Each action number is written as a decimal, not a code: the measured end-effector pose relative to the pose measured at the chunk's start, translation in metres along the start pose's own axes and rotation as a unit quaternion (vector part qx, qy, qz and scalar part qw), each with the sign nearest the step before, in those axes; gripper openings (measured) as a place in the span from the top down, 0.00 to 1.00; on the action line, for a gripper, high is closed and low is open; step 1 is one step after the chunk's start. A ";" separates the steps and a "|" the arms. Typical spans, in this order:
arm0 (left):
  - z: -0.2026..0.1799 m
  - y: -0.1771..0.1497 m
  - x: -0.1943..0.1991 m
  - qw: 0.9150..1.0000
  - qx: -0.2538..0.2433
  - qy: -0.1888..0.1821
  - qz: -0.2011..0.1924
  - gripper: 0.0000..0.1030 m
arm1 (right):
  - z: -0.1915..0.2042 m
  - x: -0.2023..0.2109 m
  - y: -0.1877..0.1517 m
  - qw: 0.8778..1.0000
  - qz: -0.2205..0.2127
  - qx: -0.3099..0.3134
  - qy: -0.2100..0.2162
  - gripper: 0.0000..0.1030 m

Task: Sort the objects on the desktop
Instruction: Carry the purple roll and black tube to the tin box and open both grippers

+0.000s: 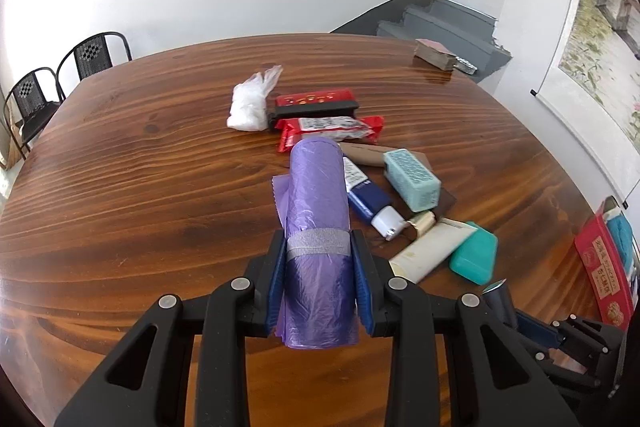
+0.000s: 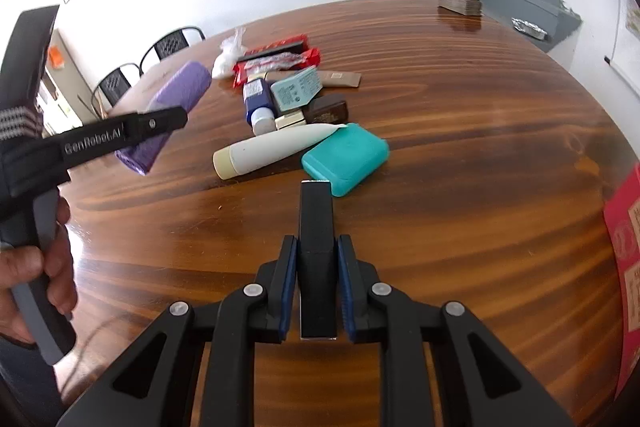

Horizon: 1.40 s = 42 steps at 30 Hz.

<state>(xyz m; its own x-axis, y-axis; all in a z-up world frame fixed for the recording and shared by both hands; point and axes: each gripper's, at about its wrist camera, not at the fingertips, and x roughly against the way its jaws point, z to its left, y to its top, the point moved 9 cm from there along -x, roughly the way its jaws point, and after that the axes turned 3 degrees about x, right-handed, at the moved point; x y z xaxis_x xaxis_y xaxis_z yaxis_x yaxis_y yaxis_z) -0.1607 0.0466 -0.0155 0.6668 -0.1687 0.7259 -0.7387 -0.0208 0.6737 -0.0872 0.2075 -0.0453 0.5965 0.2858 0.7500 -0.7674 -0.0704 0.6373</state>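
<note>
Two grips: left hand-held gripper (image 1: 318, 267) clamps the purple bag roll (image 1: 316, 211); right hand-held gripper (image 2: 317, 267) pinches what looks like a black block (image 2: 316, 227).

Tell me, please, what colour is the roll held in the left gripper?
The roll is purple, seen best from the left wrist.

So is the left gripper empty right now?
No, the left gripper is clamped on the purple bag roll.

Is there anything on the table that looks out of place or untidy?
Yes. The loose end of the purple bag roll hangs free from the left gripper. Tubes and boxes lie overlapping at mixed angles on the table.
</note>
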 end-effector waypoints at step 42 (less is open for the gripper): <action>-0.380 -0.058 0.037 0.952 -0.208 -0.223 0.031 0.68 | -0.272 0.218 -0.064 0.951 -0.158 -0.200 -0.175 0.79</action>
<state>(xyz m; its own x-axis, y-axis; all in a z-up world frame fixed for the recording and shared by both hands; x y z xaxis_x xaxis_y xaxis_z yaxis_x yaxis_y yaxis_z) -0.0558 0.4158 0.0253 0.4464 -0.5605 0.6976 -0.6105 0.3792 0.6953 0.0282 0.5337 0.0286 0.8005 -0.1088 0.5894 -0.5224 0.3555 0.7751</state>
